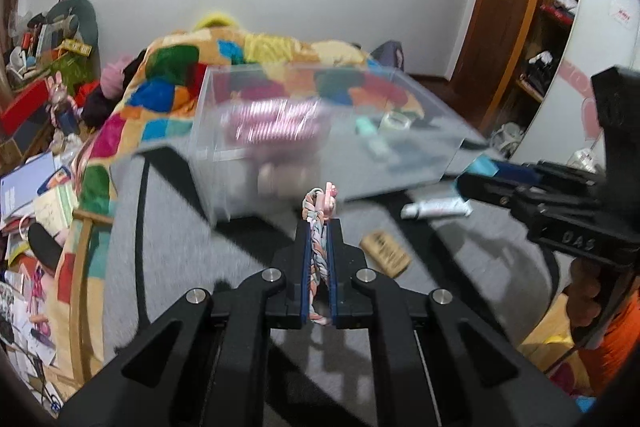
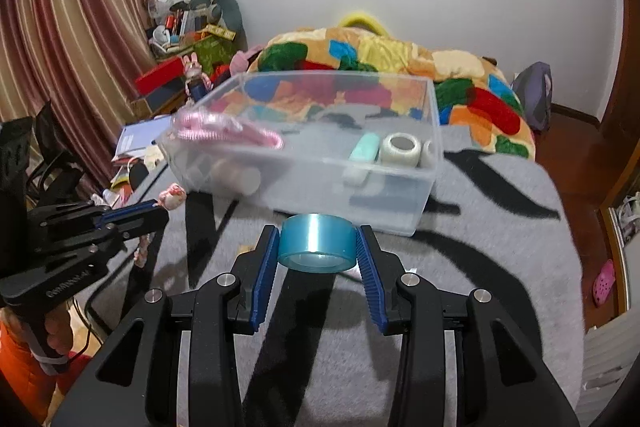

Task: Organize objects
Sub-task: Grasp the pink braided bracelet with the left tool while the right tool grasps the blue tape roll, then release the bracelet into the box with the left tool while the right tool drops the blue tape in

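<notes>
Clamping a braided rope toy (image 1: 319, 247), the left gripper (image 1: 319, 227) had its blue pads nearly together, with the rope running lengthwise between them and a pink figure end poking out past the tips. In the right wrist view that pink end (image 2: 172, 195) showed at the tips of the left gripper (image 2: 154, 207), held above the grey blanket (image 2: 480, 267) near the bin's left corner.

Right gripper (image 2: 318, 239) was spread fairly wide, pads pressed on both sides of a blue tape roll (image 2: 317, 242), roll axis pointing toward the camera. It sat just in front of the clear bin (image 2: 436, 131), near the front wall. From the left wrist view the right gripper (image 1: 472, 183) came in from the right, with the blue roll (image 1: 482, 165) at its tips.

Bin stood on the blanket and held a pink spiral cord (image 2: 224, 131) at its left rim, a mint tube (image 2: 365, 147) and a white tape roll (image 2: 401, 147) on the right. Left view was motion-blurred on the bin (image 1: 208, 115).

On the blanket before the bin lay a white tube (image 1: 434, 209) and a tan tag (image 1: 386, 253), apart from both grippers.
</notes>
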A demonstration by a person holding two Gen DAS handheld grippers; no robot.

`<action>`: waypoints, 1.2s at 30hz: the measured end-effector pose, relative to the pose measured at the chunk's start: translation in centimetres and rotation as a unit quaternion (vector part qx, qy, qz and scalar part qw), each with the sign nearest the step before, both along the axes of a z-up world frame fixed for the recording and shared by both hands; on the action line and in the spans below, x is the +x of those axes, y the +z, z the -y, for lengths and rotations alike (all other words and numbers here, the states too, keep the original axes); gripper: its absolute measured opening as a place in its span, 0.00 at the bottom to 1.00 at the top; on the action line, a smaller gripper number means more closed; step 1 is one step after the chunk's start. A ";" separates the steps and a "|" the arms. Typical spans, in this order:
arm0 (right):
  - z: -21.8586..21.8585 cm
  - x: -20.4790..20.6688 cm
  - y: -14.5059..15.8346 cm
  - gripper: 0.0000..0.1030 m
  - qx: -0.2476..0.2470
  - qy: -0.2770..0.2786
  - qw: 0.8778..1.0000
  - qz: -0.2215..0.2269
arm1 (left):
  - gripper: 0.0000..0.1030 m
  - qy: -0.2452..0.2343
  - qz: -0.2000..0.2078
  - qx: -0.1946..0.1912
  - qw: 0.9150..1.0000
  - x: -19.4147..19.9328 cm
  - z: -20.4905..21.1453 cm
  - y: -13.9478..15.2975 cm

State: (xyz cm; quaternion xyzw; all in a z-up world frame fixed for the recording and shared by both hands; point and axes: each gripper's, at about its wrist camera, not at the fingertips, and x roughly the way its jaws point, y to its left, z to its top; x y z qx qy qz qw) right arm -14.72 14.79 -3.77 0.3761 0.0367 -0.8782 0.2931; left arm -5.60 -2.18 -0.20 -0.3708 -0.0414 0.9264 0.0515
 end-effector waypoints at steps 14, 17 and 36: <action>0.5 -4.5 3.6 0.35 -0.007 -0.038 0.998 -0.046 | 0.06 -0.036 0.007 0.005 0.999 -6.9 -2.2 2.9; 1.0 -6.1 3.3 0.35 0.003 -0.042 0.998 -0.041 | 0.06 -0.039 0.022 0.010 0.999 -8.5 -2.7 2.5; 1.2 -8.0 0.5 0.42 0.031 -0.030 0.999 0.005 | 0.39 -0.036 0.018 -0.016 0.999 -9.0 -4.0 2.9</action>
